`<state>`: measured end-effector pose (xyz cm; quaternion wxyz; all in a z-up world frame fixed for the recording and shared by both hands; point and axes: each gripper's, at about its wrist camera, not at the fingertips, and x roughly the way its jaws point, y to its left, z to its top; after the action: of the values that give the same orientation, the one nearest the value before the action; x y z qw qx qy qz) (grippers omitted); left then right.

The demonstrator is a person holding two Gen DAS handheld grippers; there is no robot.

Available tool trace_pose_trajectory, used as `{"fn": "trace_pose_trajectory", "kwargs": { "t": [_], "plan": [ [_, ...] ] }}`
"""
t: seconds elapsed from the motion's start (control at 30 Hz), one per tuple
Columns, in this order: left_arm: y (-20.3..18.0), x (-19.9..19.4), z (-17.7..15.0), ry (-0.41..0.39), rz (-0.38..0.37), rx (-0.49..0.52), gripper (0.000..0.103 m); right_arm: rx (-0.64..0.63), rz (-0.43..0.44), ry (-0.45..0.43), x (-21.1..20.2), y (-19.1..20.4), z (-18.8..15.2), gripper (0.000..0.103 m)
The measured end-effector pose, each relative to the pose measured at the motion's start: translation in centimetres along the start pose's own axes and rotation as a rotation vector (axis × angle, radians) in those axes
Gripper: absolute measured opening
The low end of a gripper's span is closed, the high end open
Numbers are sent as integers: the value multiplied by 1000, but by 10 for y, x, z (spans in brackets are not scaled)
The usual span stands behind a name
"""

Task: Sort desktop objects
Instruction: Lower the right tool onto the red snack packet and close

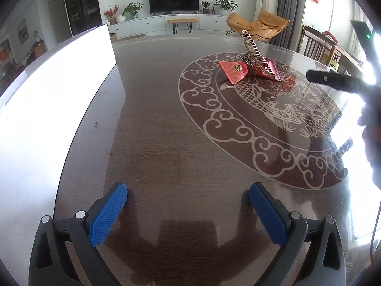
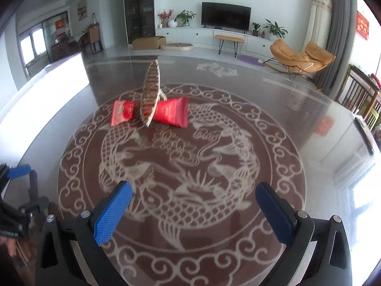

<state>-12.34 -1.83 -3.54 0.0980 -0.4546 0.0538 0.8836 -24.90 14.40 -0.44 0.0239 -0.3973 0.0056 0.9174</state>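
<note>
Dark glossy table (image 2: 273,109); red foil snack packet (image 2: 171,114), long axis crosswise, upper centre beyond right gripper (image 2: 194,206); both grippers spread, empty.

Daylight is flooding in from the right past grey curtains (image 2: 338,23); a dark TV (image 2: 226,19) is sitting on a white cabinet (image 2: 204,35), an orange chair (image 2: 301,57) nearby.

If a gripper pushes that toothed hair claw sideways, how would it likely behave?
The hair claw stands tall on a narrow base atop the red packet, so it would probably tip. It looks rigid, with thin teeth that might snag. The glossy table suggests sliding.
</note>
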Motion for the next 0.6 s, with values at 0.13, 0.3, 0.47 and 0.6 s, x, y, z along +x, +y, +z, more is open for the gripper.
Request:
{"fn": "trace_pose_trajectory", "kwargs": {
  "t": [0.13,0.3,0.47,0.6],
  "plan": [
    [-1,-1,3,0,0,0,103,-36,-108,36,45,11,66,103],
    [0,-1,3,0,-1,0,103,-177,-148,140,90,59,91,97],
    [0,-2,3,0,-1,0,103,-196,236,19,59,99,92,90],
    [-1,-4,3,0,0,-1,103,-24,150,106,72,80,90,90]
  ]
}}
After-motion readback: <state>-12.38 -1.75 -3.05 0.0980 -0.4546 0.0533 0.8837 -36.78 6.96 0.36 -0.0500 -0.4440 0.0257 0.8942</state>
